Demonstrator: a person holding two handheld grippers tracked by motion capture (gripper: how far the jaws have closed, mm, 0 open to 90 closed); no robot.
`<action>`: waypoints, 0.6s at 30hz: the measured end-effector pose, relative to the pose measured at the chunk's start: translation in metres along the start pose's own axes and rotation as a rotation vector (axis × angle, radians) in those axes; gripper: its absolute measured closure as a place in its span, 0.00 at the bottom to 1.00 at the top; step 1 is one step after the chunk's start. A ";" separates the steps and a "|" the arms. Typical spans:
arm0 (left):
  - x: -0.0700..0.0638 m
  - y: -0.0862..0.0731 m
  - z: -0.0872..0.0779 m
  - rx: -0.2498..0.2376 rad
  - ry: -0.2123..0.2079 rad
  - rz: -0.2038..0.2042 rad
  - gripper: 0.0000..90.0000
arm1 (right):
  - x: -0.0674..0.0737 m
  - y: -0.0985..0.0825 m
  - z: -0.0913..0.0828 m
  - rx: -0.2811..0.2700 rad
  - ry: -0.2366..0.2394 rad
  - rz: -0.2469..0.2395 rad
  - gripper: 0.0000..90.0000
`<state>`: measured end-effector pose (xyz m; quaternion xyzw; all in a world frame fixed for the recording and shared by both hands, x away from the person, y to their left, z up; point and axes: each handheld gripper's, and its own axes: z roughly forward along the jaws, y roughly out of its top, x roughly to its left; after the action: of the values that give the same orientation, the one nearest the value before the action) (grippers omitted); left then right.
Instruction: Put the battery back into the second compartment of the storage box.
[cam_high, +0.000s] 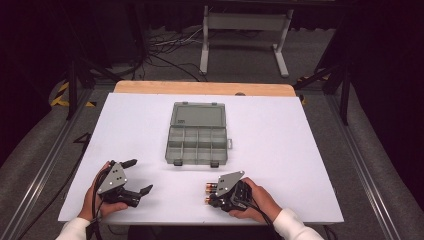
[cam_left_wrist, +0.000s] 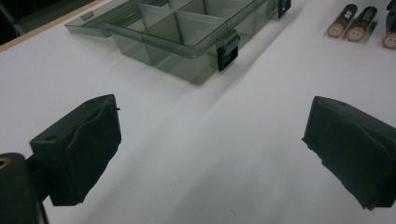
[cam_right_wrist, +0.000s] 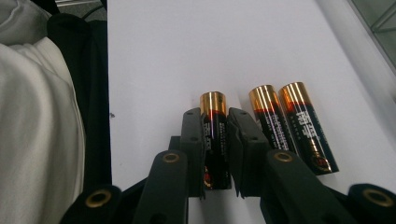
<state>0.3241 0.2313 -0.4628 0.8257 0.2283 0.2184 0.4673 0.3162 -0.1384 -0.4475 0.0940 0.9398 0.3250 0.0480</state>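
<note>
The right gripper (cam_right_wrist: 215, 149) lies low on the white table (cam_high: 280, 135) near the person's edge, its two black jaws pressed against the sides of one battery (cam_right_wrist: 214, 122), which lies flat with its gold cap poking out past the jaw tips. Just beside it lie two more batteries (cam_right_wrist: 292, 126), side by side and touching each other, the nearer one close against the outer jaw. The left gripper (cam_left_wrist: 210, 149) rests off to the other side with its jaws spread wide and nothing between them. Further out, mid-table, sits the smoky clear organiser box (cam_high: 197, 145) with its lid thrown back and its compartments bare, as far as I can see.

What worries me: the battery is round and slick, so it could roll or twist out of the pads on the lift, and the outer jaw sits so near the neighbouring cell that it may nudge or drag it along.

Each battery carries a black and copper wrapper with small pale lettering, too blurred for me to read
</note>
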 end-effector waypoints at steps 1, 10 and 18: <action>0.000 0.000 0.000 0.001 0.004 0.002 0.05 | 0.001 0.001 0.000 0.002 0.000 -0.004 0.86; 0.002 0.000 -0.004 -0.017 0.013 -0.006 0.04 | 0.002 0.002 -0.003 -0.001 -0.022 -0.035 0.86; 0.003 0.001 -0.004 -0.017 0.021 -0.007 0.04 | -0.001 0.004 -0.013 -0.040 -0.057 -0.017 0.86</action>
<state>0.3242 0.2354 -0.4601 0.8185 0.2341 0.2275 0.4728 0.3158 -0.1435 -0.4352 0.0943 0.9320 0.3407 0.0794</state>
